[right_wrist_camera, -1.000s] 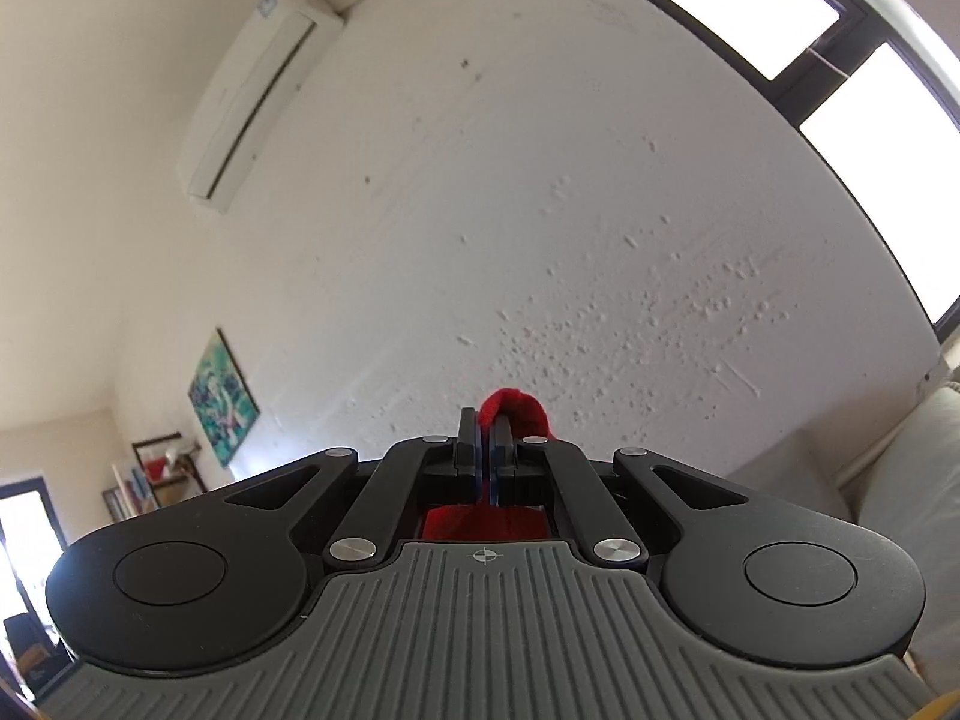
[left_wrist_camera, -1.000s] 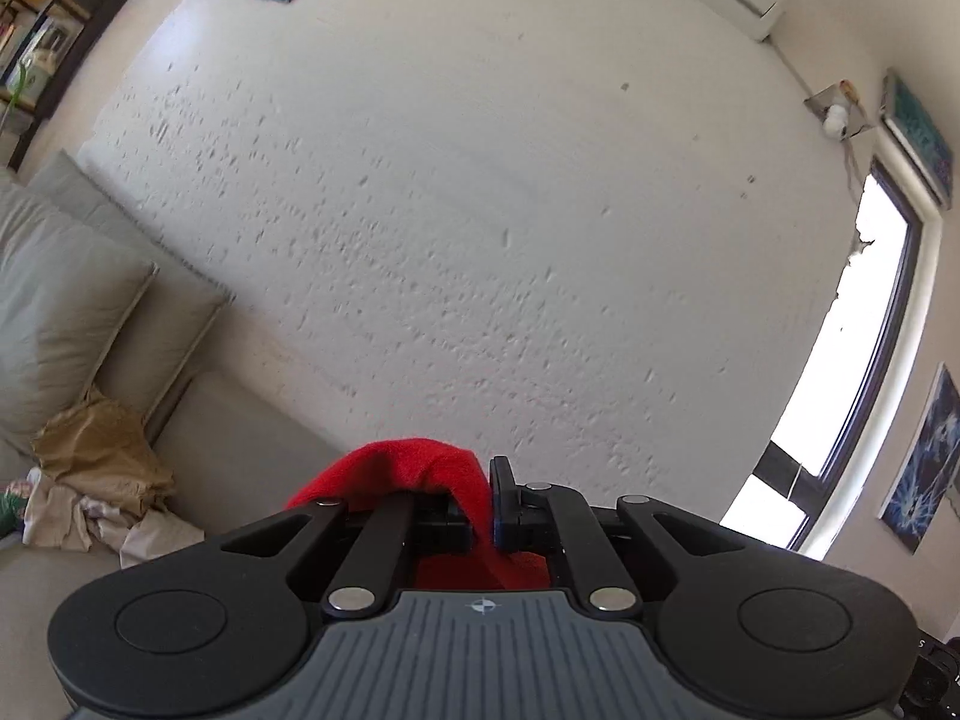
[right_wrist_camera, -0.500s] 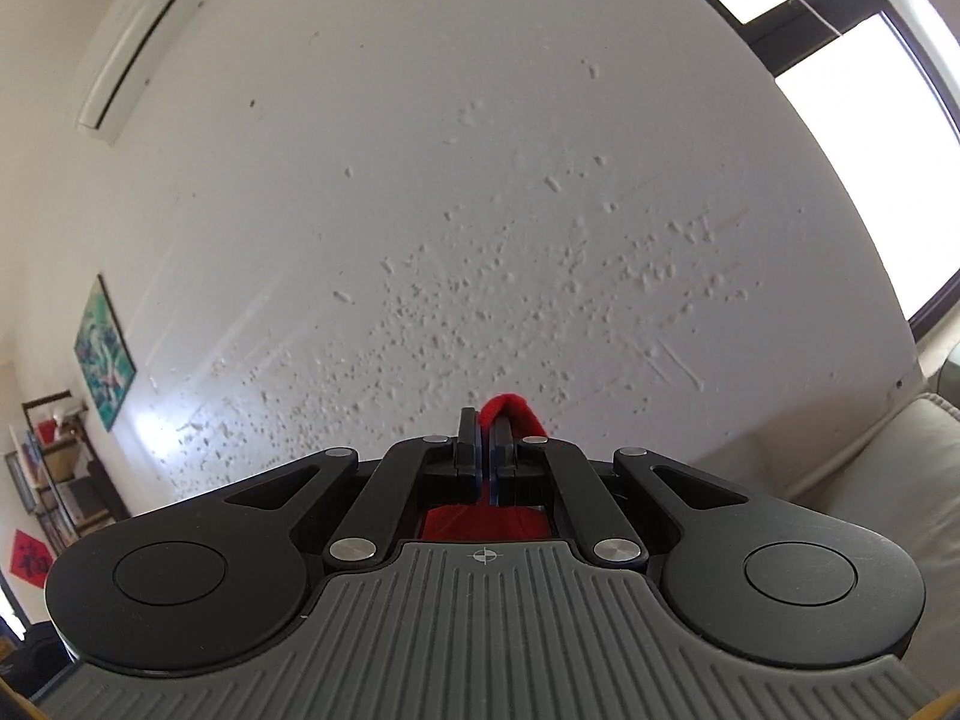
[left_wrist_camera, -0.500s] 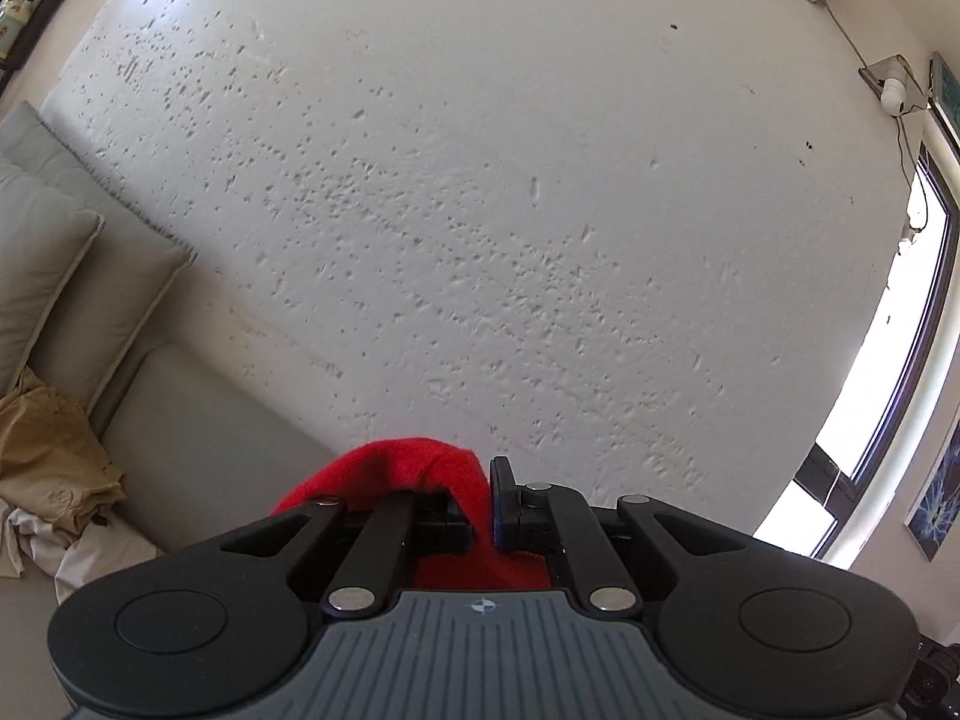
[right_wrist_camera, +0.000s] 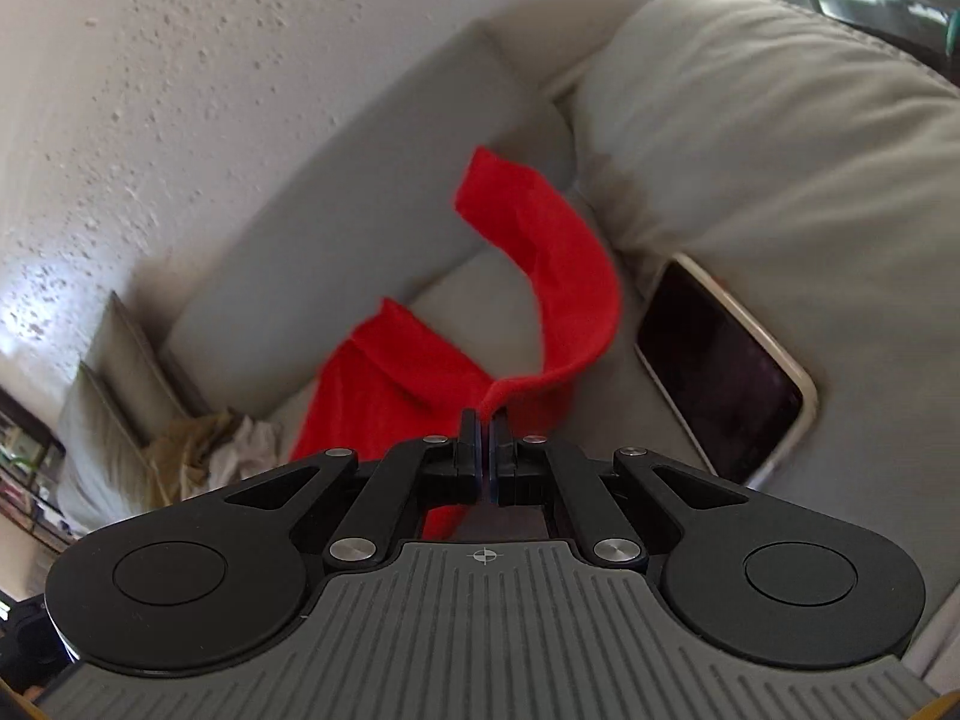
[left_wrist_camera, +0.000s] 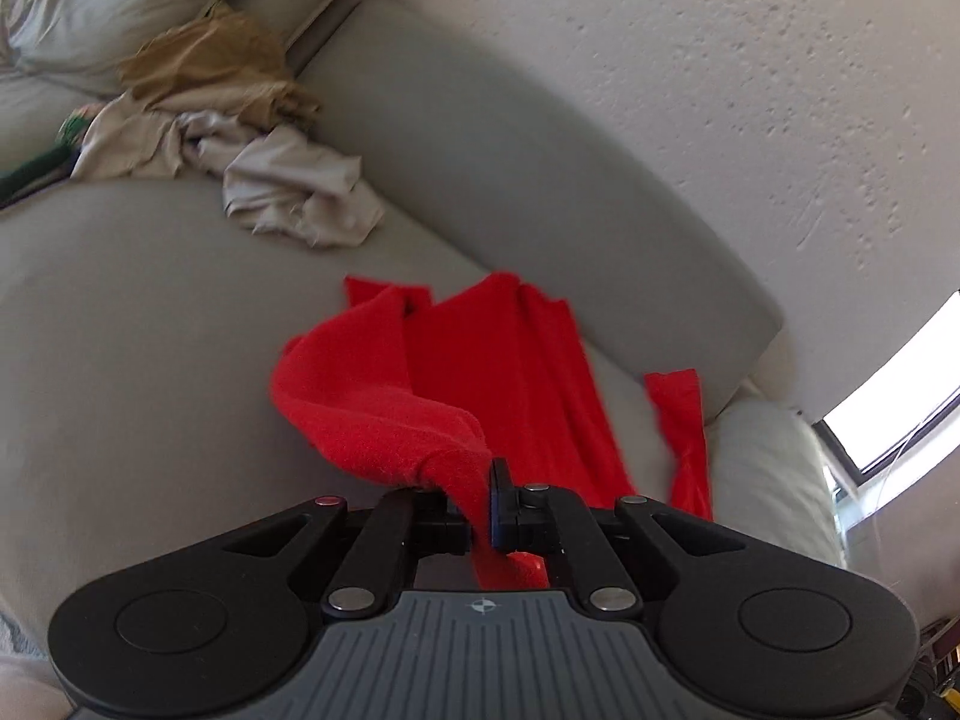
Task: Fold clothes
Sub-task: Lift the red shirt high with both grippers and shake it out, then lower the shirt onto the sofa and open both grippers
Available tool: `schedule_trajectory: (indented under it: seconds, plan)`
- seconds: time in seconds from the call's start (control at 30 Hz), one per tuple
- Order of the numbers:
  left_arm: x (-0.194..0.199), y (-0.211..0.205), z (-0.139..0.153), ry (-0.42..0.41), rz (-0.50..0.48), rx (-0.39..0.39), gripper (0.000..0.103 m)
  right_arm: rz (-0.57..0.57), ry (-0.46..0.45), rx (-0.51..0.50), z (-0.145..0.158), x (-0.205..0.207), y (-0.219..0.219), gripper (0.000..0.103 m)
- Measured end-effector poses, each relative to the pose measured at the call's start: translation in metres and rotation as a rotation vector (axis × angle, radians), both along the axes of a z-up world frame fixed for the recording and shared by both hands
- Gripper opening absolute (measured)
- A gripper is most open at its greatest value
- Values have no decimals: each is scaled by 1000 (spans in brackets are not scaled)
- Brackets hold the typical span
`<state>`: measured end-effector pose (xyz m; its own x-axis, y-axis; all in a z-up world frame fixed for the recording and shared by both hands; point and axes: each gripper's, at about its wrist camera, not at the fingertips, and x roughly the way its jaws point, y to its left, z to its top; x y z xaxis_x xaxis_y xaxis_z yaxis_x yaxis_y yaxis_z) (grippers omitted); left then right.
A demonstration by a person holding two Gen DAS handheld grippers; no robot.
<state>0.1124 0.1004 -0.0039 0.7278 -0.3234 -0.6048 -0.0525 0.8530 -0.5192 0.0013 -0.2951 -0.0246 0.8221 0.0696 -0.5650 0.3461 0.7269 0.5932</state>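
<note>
Both grippers have swung down from the wall: left gripper (left_wrist_camera: 485, 495) and right gripper (right_wrist_camera: 483, 444) stay clamped on the red garment (left_wrist_camera: 480, 360), now spreading across the sofa (left_wrist_camera: 150, 312) (ready for folding).

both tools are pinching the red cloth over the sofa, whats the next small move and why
Probably lower both a little further and draw them back. The left tool and right tool each clamp an edge of the red fleece garment, whose far end already lies on the grey sofa seat while the near part hangs rumpled.
</note>
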Motion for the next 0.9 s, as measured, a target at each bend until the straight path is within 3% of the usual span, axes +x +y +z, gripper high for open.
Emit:
schedule_trajectory:
  seconds: [0.1,0.33,0.4,0.47,0.5,0.53,0.57,0.63,0.8,0.9]
  plan:
    - [-10,2,-23,62,9,10,4,8,50,-23,-21,-13,4,1]
    - [-20,9,-36,117,13,20,4,13,53,-87,-8,-28,3,0]
    - [-20,9,-40,140,6,24,5,55,74,-32,-12,-23,1,1]
    - [-22,8,-47,162,10,6,10,97,99,50,-20,-19,0,15]
    - [-23,8,-51,172,13,-7,21,99,111,100,-28,-19,-2,22]
    - [-25,9,-54,182,19,-27,34,101,119,146,-36,-18,-3,46]
    - [-26,10,-57,193,27,-47,37,103,127,183,-44,-17,-3,54]
    - [-29,12,-63,215,45,-89,43,107,145,215,-57,-16,-3,54]
    - [-45,20,-79,253,89,-199,45,118,164,313,-83,-18,-5,51]
    - [-45,15,-83,241,86,-206,47,111,142,372,-95,-21,-10,50]
